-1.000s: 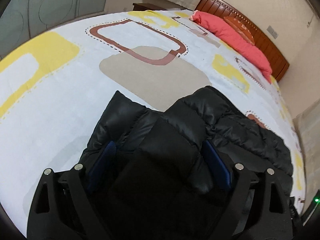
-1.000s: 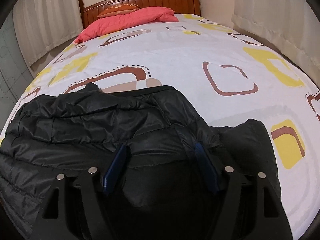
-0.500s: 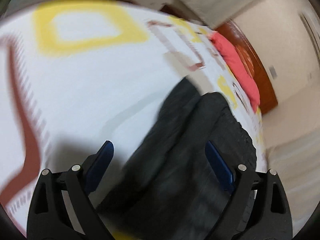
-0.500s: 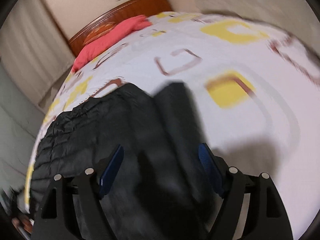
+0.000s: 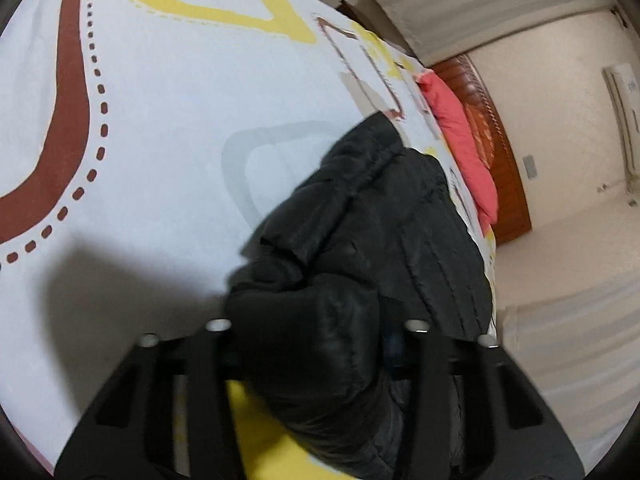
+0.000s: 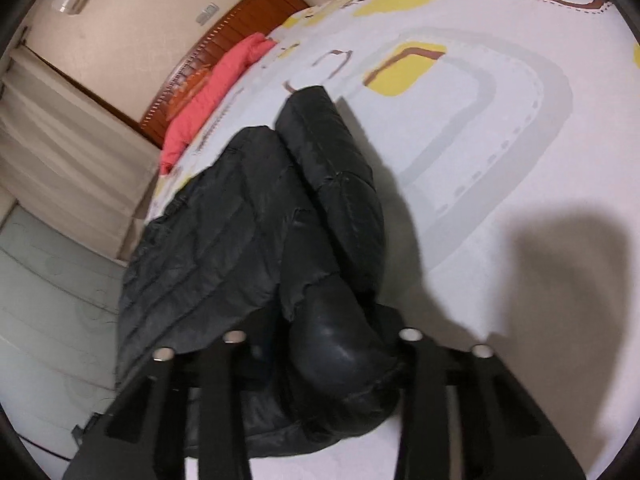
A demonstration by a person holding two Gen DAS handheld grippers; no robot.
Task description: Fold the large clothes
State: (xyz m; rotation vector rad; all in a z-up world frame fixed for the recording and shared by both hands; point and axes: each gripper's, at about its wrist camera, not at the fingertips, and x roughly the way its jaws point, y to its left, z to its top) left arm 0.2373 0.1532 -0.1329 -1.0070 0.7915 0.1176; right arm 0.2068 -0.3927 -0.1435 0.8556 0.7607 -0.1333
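My left gripper [image 5: 316, 344] has just been closing and now pinches a puffy fold of the black jacket [image 5: 384, 216]; the padding bulges up between the jaws and hides the pads. My right gripper [image 6: 324, 344] has just been closing too, jaws narrow, clamped on a rounded lump of the jacket [image 6: 256, 240] at its near edge. The jacket lies on the bed [image 5: 160, 120], on a white sheet with yellow and brown rounded squares. In the left view it stretches away toward the red pillow [image 5: 460, 136] and wooden headboard [image 5: 504, 152]. In the right view a sleeve [image 6: 324, 136] lies along the jacket's right side, on the sheet. Pillow [image 6: 212, 88] and headboard [image 6: 240, 28] sit far behind. Curtain [image 6: 60, 140] at left. Both views a bit blurred.
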